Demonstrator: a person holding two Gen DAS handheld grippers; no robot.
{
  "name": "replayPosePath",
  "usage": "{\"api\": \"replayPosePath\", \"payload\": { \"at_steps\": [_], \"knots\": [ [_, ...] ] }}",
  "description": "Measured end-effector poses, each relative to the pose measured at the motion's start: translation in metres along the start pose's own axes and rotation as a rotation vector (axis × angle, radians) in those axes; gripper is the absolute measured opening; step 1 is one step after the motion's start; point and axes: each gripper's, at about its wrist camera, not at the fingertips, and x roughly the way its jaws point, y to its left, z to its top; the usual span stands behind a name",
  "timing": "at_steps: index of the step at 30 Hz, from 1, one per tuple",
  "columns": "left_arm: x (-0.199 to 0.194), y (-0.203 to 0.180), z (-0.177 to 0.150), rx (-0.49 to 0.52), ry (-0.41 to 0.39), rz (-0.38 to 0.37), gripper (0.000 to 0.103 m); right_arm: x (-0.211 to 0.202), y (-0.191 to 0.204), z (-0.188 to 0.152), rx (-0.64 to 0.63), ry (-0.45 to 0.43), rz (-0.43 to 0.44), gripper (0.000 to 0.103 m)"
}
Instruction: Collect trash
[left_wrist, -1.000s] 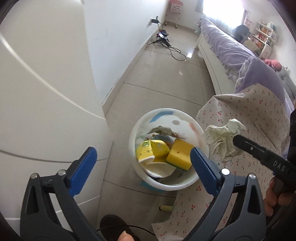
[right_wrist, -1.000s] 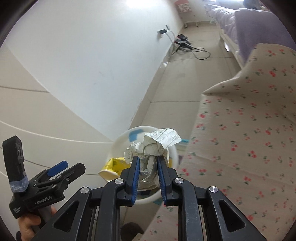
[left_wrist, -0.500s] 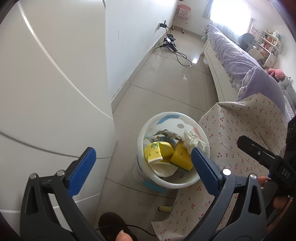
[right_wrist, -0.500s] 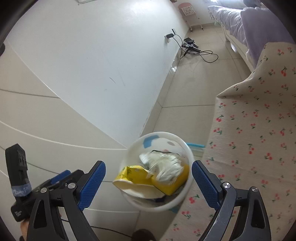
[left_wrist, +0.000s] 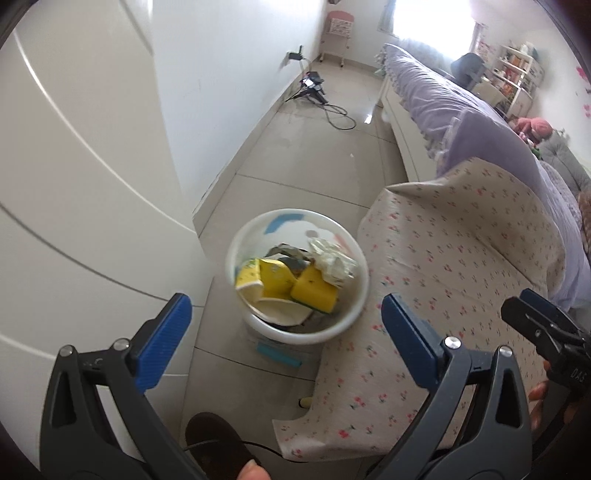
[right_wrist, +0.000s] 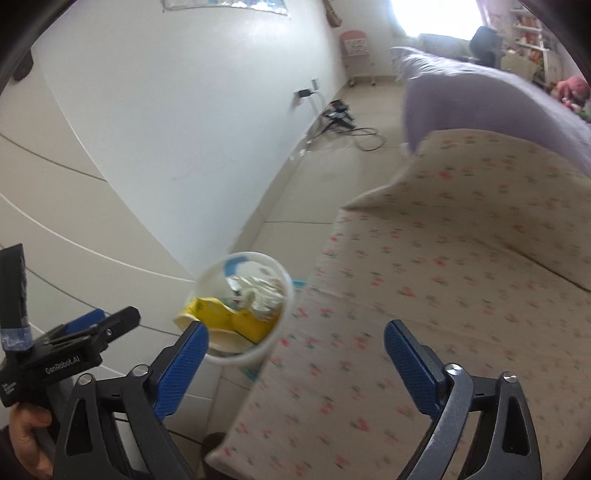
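Closest to me: both grippers over the floor beside the bed, each pointing down at an angle.
Left gripper (left_wrist: 282, 345): jaws spread wide, nothing between the blue pads; I've got the bin lined up straight ahead through the gap.
Right gripper (right_wrist: 295, 365): jaws opening to full width, nothing between them; only cloth and bin rim show past the pads.
White bin (left_wrist: 352, 306): standing on the tiles, just beside the cherry-print cloth (left_wrist: 461, 258).
Crumpled paper (left_wrist: 334, 260): lying inside the bin on top, touching the yellow sponge (left_wrist: 314, 291) and the yellow cup (left_wrist: 249, 277).
Step, as I read it: drop made, this piece is collected.
Cherry-print cloth: no litter on the part I can see.
Next move, my call: swing both cameras off the bin and scan for another piece; keep the jaws wide for the approach.
Farther off: cables (left_wrist: 332, 110) on the tiles by the wall, not trash.
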Motion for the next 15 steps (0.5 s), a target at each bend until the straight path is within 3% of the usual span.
{"api": "replayPosePath", "payload": {
  "at_steps": [6,15],
  "knots": [
    [-0.023,-0.024,-0.027,0.033,-0.062,-0.007,0.102,-0.039,-0.01,-0.023,-0.026,-0.076,-0.12,0.103],
    [-0.04,-0.039,-0.063,0.016,-0.109,-0.006,0.102,-0.077,-0.022,-0.065,0.0,-0.163,-0.164,0.103]
  ]
}}
